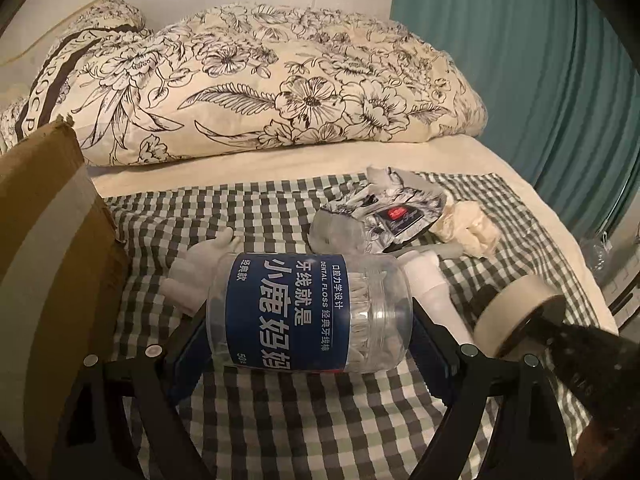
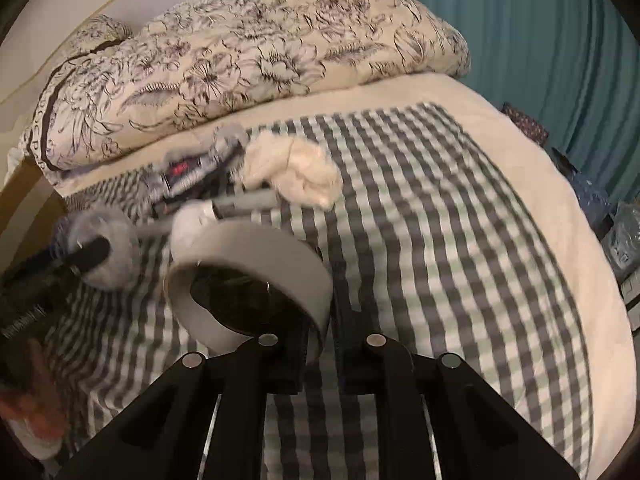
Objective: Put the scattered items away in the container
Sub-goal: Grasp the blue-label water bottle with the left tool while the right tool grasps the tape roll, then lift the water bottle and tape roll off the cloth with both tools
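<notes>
The left gripper [image 1: 310, 344] clamps the floss jar [image 1: 308, 312] lying crosswise. At its three o'clock, the right gripper [image 2: 320, 354] pinches the tape roll's [image 2: 248, 280] wall.

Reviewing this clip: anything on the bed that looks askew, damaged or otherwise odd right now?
Nothing spilled. The floss jar sits sideways between the left claw's fingers, its label reading sideways. The right claw pinches only the wall of the tape roll, so it hangs tilted. The silver packet behind looks crumpled and torn open.

Checked cloth [image 2: 440, 220] lies open rightward (cardboard box [image 1: 48, 240] walls the left, duvet [image 1: 260, 80] behind).
</notes>
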`<action>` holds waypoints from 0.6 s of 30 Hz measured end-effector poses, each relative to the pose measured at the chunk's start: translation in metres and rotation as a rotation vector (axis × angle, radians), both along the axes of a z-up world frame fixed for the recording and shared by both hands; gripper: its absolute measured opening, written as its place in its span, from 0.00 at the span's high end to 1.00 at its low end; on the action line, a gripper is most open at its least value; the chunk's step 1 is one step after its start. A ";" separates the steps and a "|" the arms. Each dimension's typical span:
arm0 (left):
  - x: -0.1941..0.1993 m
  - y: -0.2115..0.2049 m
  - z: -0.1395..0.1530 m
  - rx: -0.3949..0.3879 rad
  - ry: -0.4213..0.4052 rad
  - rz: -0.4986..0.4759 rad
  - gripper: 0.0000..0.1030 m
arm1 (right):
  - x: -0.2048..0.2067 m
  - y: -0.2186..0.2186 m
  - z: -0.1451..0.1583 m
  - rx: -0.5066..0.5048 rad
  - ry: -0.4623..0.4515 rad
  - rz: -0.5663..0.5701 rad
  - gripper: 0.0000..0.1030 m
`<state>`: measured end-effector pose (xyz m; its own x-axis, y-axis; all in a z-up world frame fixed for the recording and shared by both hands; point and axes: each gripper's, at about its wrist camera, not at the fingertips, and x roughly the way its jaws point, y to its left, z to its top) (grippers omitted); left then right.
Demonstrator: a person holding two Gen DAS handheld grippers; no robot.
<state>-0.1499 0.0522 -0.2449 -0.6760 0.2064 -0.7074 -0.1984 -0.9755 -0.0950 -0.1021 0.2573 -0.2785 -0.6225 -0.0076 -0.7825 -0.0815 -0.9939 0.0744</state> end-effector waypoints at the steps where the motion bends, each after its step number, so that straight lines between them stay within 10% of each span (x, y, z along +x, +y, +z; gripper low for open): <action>1: 0.001 0.000 0.001 0.002 -0.002 -0.003 0.13 | 0.002 0.001 -0.002 -0.006 -0.001 -0.006 0.88; 18: 0.021 -0.009 0.023 0.019 0.045 -0.016 0.13 | 0.025 -0.001 0.018 0.017 0.043 -0.015 0.81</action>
